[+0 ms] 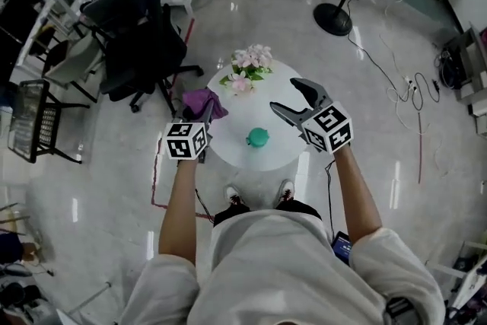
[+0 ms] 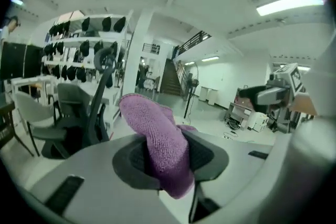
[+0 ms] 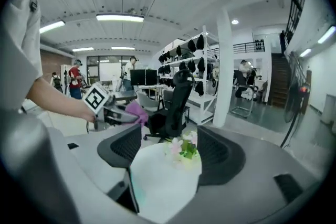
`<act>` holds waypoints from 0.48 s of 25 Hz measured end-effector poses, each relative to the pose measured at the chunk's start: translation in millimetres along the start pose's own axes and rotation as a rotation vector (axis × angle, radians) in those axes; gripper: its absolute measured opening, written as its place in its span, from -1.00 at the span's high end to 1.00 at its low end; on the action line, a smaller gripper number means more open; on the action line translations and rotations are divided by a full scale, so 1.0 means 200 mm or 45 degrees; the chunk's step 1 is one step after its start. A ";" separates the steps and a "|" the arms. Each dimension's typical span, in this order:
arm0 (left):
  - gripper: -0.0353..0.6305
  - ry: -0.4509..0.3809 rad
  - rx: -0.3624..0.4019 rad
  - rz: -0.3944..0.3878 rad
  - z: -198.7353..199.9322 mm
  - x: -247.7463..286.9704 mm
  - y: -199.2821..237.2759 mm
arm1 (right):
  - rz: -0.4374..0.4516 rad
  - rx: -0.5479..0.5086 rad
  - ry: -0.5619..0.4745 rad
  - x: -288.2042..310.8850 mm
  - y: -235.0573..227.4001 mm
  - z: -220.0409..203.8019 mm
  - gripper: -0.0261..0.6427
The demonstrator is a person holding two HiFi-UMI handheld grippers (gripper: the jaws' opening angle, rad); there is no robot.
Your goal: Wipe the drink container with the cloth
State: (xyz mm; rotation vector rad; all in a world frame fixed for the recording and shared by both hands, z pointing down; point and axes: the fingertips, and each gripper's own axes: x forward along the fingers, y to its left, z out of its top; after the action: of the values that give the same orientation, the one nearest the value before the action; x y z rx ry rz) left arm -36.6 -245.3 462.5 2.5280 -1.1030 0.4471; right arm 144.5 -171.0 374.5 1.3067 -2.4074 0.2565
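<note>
Left gripper (image 1: 205, 115) jaws clamp a purple cloth (image 1: 199, 100) over the round white worktop's (image 1: 228, 150) left edge. Right gripper (image 1: 283, 95) jaws stand wide, empty. Green drink container (image 1: 258, 137) sits near the worktop's near edge.

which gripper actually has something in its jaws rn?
The left gripper: its jaws are clamped on the purple cloth. The right gripper stands open, with nothing between its jaws.
</note>
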 end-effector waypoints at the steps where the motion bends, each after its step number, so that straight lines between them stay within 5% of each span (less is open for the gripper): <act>1: 0.48 -0.048 0.057 -0.004 0.14 -0.03 -0.02 | -0.040 -0.050 0.008 -0.02 -0.05 0.06 -0.06; 6: 0.48 -0.234 0.362 -0.041 0.71 -0.17 -0.21 | -0.232 -0.174 -0.036 -0.11 -0.27 0.34 0.44; 12: 0.48 -0.403 0.479 -0.027 1.09 -0.31 -0.37 | -0.393 -0.174 -0.163 -0.28 -0.43 0.61 0.75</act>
State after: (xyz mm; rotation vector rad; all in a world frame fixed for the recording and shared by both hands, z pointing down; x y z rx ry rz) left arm 10.4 -252.0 228.9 3.0177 -1.1926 0.2738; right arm 213.0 -215.8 237.4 1.6453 -2.2343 -0.0790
